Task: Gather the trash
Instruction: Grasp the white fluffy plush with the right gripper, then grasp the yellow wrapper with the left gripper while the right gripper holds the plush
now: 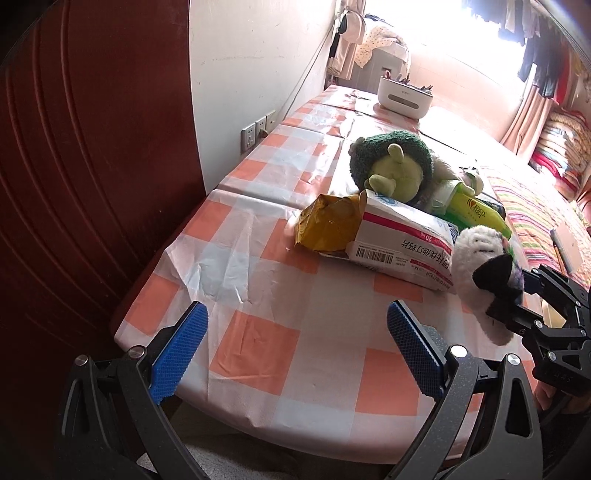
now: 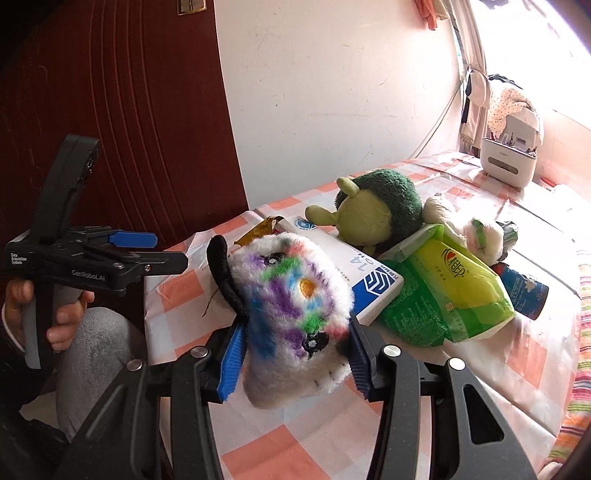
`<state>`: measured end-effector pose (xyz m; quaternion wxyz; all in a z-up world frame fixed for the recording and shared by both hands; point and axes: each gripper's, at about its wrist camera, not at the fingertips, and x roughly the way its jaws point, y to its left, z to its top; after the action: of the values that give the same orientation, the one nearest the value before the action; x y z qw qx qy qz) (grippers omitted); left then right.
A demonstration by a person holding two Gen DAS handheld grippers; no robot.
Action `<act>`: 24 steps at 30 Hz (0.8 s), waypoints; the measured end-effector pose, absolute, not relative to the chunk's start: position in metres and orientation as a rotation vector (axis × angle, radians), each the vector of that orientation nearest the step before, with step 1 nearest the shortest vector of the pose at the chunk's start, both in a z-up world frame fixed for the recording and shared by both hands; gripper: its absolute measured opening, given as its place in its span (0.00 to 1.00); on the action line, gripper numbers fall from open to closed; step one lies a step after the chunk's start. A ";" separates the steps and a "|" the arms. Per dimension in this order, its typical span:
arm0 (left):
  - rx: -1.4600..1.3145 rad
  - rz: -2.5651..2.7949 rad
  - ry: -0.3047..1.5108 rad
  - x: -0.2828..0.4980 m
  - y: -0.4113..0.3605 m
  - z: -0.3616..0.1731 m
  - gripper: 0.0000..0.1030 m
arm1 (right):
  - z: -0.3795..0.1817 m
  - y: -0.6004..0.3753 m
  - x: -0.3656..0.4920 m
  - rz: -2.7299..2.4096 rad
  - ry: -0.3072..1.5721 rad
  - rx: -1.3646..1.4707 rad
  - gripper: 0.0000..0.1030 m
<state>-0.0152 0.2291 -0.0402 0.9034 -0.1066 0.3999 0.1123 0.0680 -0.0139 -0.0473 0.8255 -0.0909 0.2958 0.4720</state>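
Right gripper point(image 2: 291, 354) pinching fluffy toy point(image 2: 291, 314); left gripper point(image 1: 295, 347) spread, empty. Wrappers point(image 2: 443, 295), box point(image 2: 369, 284) beyond it, uncollected.

Daylight enters from window point(image 1: 476, 33) at 1 o'clock in left wrist view, blown out to white. Window point(image 2: 535, 55) at 2 o'clock in right wrist view, likewise overexposed. Glare on far end of table point(image 1: 332, 122). Red door point(image 1: 92, 166) at 9 o'clock dim. Strong fisheye bending, dark corners. Focus sharp throughout.
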 end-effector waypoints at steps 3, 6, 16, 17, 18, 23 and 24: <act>-0.191 0.223 0.792 0.003 0.233 -0.038 0.93 | -0.043 -0.030 0.065 0.985 0.608 -0.146 0.45; -0.170 0.210 0.797 0.024 0.243 -0.043 0.93 | -0.044 -0.041 0.064 0.979 0.604 -0.099 0.46; -0.204 0.120 0.868 0.066 0.266 -0.073 0.92 | -0.047 -0.056 0.067 0.964 0.610 -0.018 0.46; -0.190 0.116 0.876 0.069 0.264 -0.075 0.91 | -0.047 -0.056 0.067 0.967 0.608 -0.013 0.46; -0.176 0.105 0.882 0.072 0.262 -0.077 0.85 | -0.046 -0.056 0.068 0.970 0.607 -0.009 0.46; -0.134 0.052 0.938 0.091 0.252 -0.089 0.57 | -0.048 -0.056 0.068 0.963 0.606 0.000 0.47; -0.135 0.045 0.946 0.094 0.252 -0.092 0.50 | -0.048 -0.057 0.069 0.960 0.607 0.006 0.47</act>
<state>0.0937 0.2516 -0.0918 0.8877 -0.0651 0.4553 0.0218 0.0694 -0.0572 -0.0477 0.8432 0.0029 0.2873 0.4544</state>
